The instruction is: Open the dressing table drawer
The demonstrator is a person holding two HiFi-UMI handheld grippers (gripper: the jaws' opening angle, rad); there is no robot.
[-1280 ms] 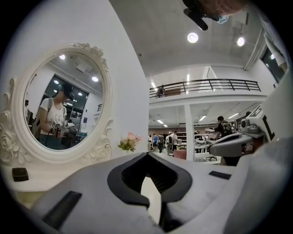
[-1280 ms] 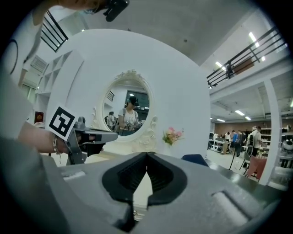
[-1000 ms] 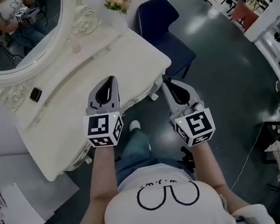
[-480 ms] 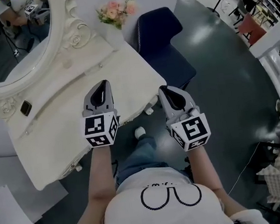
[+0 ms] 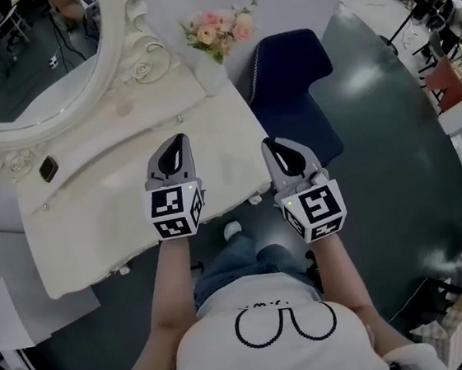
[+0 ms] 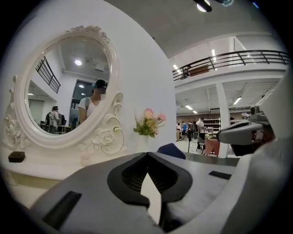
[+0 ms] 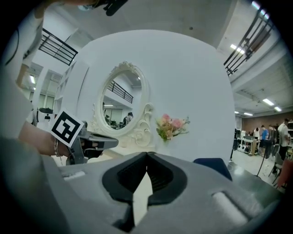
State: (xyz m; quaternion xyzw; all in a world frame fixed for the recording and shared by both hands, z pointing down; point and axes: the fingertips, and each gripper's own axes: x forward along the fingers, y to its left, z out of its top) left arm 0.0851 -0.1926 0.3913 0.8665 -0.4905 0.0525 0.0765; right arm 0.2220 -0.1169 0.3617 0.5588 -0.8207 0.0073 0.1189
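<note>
The desk [image 5: 110, 210] ends at a front edge running from lower left to upper right in the head view. Open dark floor [image 5: 394, 161] lies right of it, past the navy chair [image 5: 291, 90] at its right end. The left claw [image 5: 178, 140] hangs over the desk top and the right claw [image 5: 274, 144] just off the front corner, both clenched on nothing. The drawer [image 5: 235, 208] seems to lie under that front edge, long axis along it, facing the person, a knob [image 5: 255, 200] showing. Only the head view catches it. The gripper views show the upright mirror [image 6: 68, 87] and flowers [image 7: 171, 125] instead.
</note>
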